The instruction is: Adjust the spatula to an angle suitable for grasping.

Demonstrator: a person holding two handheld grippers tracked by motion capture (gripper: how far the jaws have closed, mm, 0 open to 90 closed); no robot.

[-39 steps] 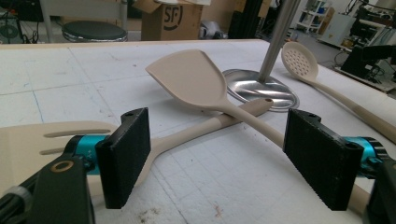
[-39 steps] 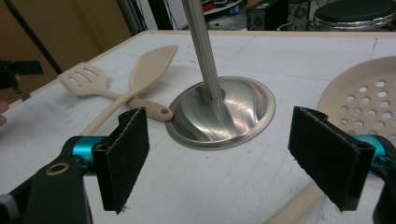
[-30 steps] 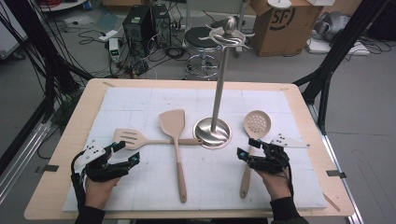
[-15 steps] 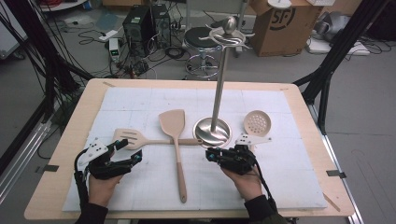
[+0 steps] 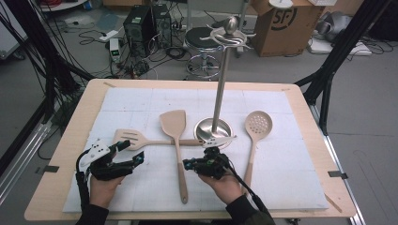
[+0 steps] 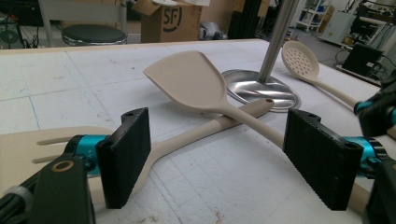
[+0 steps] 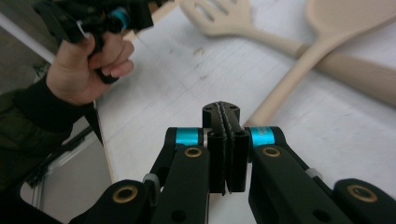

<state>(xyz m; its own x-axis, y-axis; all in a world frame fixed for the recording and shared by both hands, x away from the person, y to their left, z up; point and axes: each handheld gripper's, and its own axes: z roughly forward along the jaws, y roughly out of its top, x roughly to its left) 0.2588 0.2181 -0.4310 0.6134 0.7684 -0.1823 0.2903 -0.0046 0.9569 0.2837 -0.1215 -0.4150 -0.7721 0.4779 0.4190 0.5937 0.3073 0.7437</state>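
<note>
Right gripper (image 7: pixel 226 140): jaws pressed together, empty; solid spatula (image 5: pixel 175 136) handle just beyond tips. Left gripper (image 6: pixel 219 163): jaws wide apart, slotted turner (image 6: pixel 42 149) handle between them. Advice: part right jaws, straddle handle squarely before clamping.

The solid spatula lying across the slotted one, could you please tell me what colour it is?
The solid spatula is plain beige, clearest in the left gripper view.
</note>
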